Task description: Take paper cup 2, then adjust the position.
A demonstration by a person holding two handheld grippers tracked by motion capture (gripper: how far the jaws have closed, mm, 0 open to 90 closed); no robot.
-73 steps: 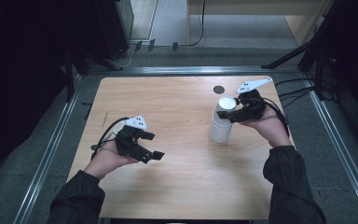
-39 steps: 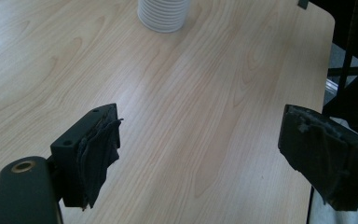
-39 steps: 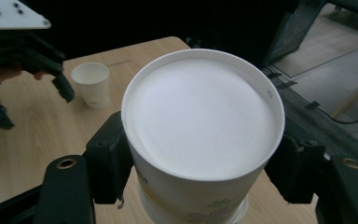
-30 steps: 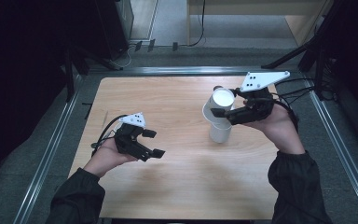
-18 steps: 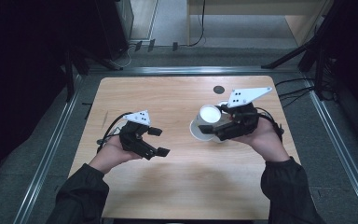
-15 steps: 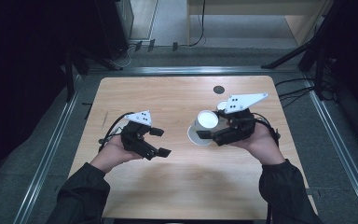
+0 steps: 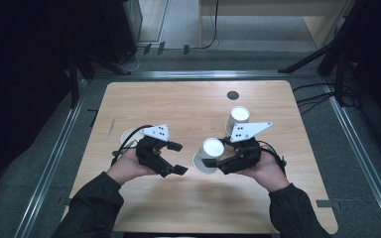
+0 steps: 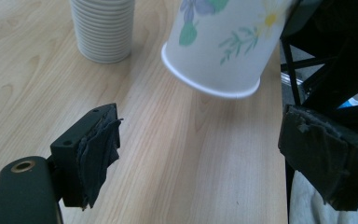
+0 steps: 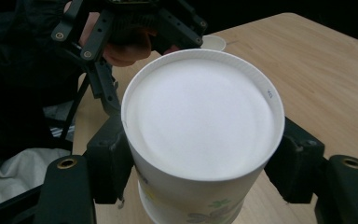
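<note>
White paper cup point(image 7: 208, 155) is clamped, tilted, in the right tongs point(image 7: 218, 161) and offered toward the left tongs point(image 7: 174, 157), spread wide, empty, to receive it.

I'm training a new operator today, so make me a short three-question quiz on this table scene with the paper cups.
1. True or false: the right gripper is shut on the flowered paper cup.
2. The left gripper is: A) open with nothing between its jaws, B) shut on a cup, C) holding a lid.
3. Where does the stack of cups stand?

Key: 1 true; its pads press the cup's sides, bottom end toward the camera. 2 A. 3 On the wooden table, behind the right gripper.
</note>
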